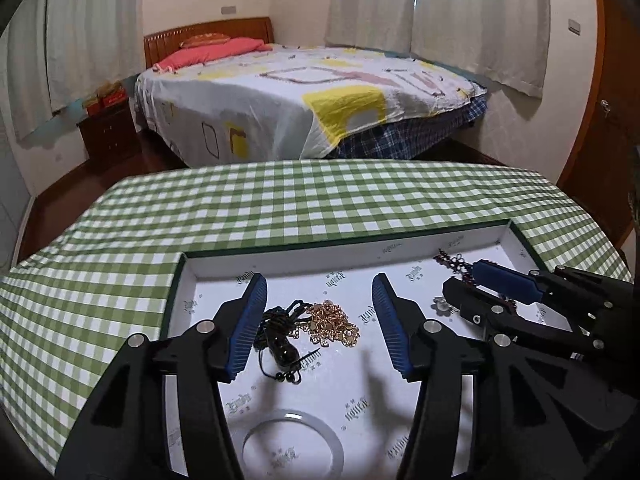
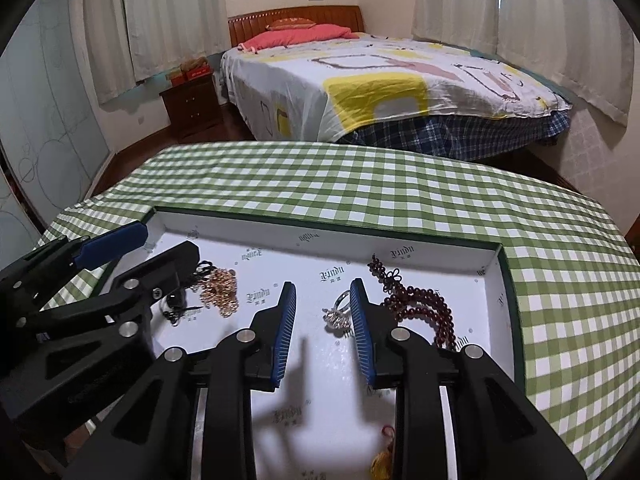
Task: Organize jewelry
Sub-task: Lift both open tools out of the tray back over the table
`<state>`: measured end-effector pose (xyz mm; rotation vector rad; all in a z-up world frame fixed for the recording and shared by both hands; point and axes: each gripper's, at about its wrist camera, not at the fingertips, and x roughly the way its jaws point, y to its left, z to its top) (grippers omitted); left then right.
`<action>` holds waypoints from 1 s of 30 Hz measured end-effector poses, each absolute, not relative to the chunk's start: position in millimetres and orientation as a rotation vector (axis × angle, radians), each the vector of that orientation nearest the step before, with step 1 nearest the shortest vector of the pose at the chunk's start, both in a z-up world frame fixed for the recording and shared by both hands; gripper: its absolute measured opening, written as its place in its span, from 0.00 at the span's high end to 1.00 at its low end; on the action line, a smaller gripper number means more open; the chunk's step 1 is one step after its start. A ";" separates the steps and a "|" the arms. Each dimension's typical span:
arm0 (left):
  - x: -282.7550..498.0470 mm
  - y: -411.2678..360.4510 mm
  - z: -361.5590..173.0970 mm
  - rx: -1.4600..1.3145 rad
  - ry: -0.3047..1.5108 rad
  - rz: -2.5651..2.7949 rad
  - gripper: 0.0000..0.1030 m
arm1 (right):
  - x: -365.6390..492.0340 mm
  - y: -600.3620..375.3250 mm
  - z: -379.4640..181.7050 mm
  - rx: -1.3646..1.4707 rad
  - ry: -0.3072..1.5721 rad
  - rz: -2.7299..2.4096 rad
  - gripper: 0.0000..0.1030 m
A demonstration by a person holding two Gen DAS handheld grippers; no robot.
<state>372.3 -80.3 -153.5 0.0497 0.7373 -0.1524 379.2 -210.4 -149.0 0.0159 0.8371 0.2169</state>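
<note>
We see a white-lined tray (image 1: 504, 236) on a green checked tablecloth (image 1: 280, 200), a bed (image 1: 304, 92) beyond it. Inside the tray, our left gripper (image 1: 320, 320) is spread wide over a gold chain (image 1: 332, 322) tangled against a black cord necklace (image 1: 280, 340). Our right gripper (image 2: 323, 330) is parted around a silver ring (image 2: 338, 314); dark red beads (image 2: 420, 308) run lengthwise toward the tray's far wall, just beside its right finger. A bangle (image 1: 292, 446) lies nearest us.

Trays: one white tray (image 1: 280, 264)
Gold chains: one (image 1: 332, 322)
Black cord necklaces: one (image 1: 280, 340)
Dark red bead strings: one (image 2: 420, 306)
Silver rings: one (image 2: 340, 312)
Bangles: one (image 1: 292, 444)
Tongs: two, left tongs (image 1: 320, 320) and right tongs (image 2: 323, 328)
</note>
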 end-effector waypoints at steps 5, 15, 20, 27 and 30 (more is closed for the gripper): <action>343.4 -74.0 -137.6 0.053 0.693 -0.150 0.48 | 352.5 -212.1 -131.2 0.020 0.794 0.217 0.72; 278.2 -54.7 -127.5 0.024 0.689 -0.122 0.48 | 280.0 -214.9 -112.0 0.049 0.767 0.230 0.72; 245.9 -48.4 -128.5 0.014 0.690 -0.107 0.48 | 246.0 -214.8 -120.4 0.043 0.783 0.222 0.72; 209.2 -38.8 -142.6 0.005 0.727 -0.087 0.48 | 210.8 -214.4 -148.2 0.039 0.855 0.228 0.72; 195.5 -33.1 -149.5 0.001 0.744 -0.074 0.48 | 202.4 -212.5 -158.5 0.035 0.881 0.232 0.72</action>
